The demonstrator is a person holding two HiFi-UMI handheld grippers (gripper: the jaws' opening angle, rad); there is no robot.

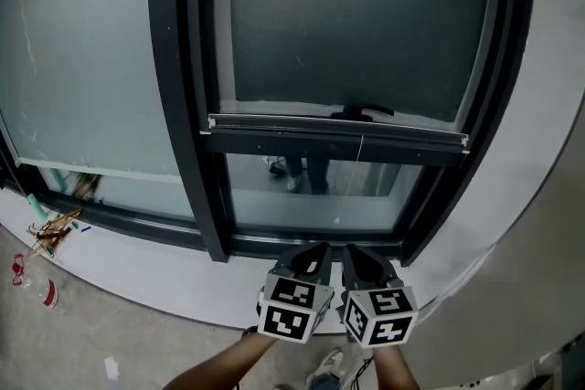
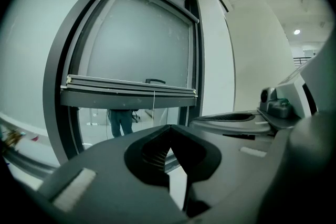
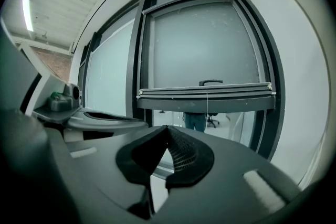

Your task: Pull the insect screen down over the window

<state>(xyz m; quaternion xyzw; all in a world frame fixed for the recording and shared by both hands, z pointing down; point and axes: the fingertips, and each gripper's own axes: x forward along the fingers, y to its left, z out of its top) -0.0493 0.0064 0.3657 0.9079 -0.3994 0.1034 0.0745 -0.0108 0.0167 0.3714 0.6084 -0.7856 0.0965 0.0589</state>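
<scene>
Clenching on nothing, both pairs of jaws are pressed together, left gripper (image 1: pixel 313 251) and right gripper (image 1: pixel 358 253) side by side well below the pull bar (image 1: pixel 338 135), likely readied to reach up. Above that bar the insect screen (image 1: pixel 347 23) is drawn only partway down; a thin cord (image 1: pixel 361 162) dangles beneath it.

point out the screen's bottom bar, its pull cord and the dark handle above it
bottom bar (image 1: pixel 274 140), head view, rail's left part
pull cord (image 3: pixel 207 103), right gripper view, its middle
dark handle (image 3: pixel 211 81), right gripper view, its middle

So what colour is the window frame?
The window frame is black, clearest in the head view.
</scene>
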